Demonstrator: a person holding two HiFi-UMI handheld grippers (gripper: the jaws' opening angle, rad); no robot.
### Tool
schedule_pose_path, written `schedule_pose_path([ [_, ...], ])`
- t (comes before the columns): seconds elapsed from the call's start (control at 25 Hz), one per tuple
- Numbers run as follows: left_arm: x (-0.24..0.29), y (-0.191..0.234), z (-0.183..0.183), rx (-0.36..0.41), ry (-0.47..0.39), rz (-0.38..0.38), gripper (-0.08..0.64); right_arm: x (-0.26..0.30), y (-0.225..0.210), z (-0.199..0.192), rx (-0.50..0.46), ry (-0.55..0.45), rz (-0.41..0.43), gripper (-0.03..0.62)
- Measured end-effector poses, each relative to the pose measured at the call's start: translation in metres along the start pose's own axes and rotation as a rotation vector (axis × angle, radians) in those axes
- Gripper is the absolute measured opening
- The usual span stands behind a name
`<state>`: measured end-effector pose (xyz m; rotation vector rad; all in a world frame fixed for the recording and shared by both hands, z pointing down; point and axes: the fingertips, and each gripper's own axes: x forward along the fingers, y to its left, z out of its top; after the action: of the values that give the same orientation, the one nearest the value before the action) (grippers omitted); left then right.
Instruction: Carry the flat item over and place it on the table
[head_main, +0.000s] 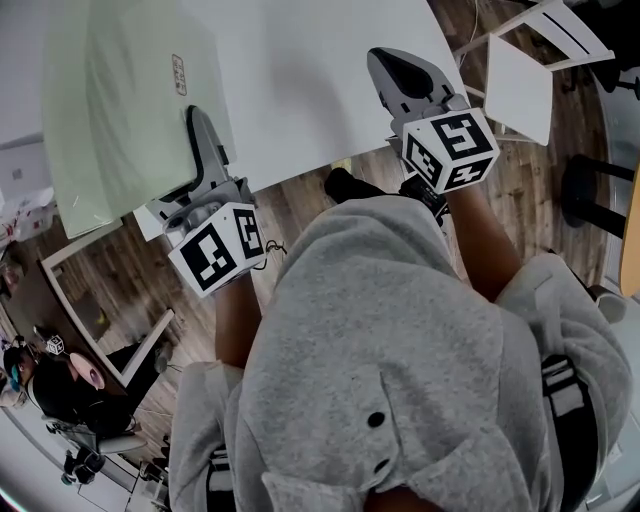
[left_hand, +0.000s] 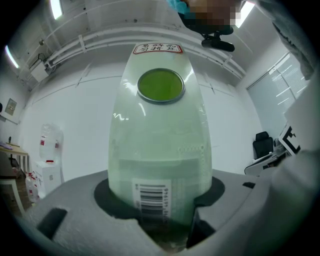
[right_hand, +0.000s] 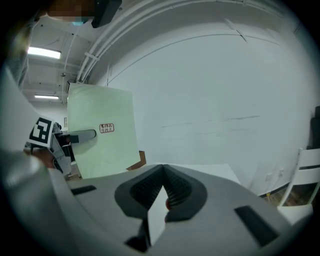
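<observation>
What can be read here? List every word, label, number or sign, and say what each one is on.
Red-bordered label on the flat item: two lines of print, too blurred to read.
Barcode on the flat item: digits too small to read.
Square markers: black-and-white patterns, no words.
No text here is legible enough to quote.

Office-like workroom, white table, wood floor, water cooler (bottle on top), black desk chair
</observation>
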<state>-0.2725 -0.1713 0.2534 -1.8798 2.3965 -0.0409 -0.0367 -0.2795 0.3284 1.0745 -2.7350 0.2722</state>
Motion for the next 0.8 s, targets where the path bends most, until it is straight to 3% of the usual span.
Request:
schedule_pose_path([
  [0.8,0.063,-0.022,0.006,0.041,-0.020,0.038,0.281,0.054,-0.052,0.012,0.021,-0.020,0.079,0.025],
])
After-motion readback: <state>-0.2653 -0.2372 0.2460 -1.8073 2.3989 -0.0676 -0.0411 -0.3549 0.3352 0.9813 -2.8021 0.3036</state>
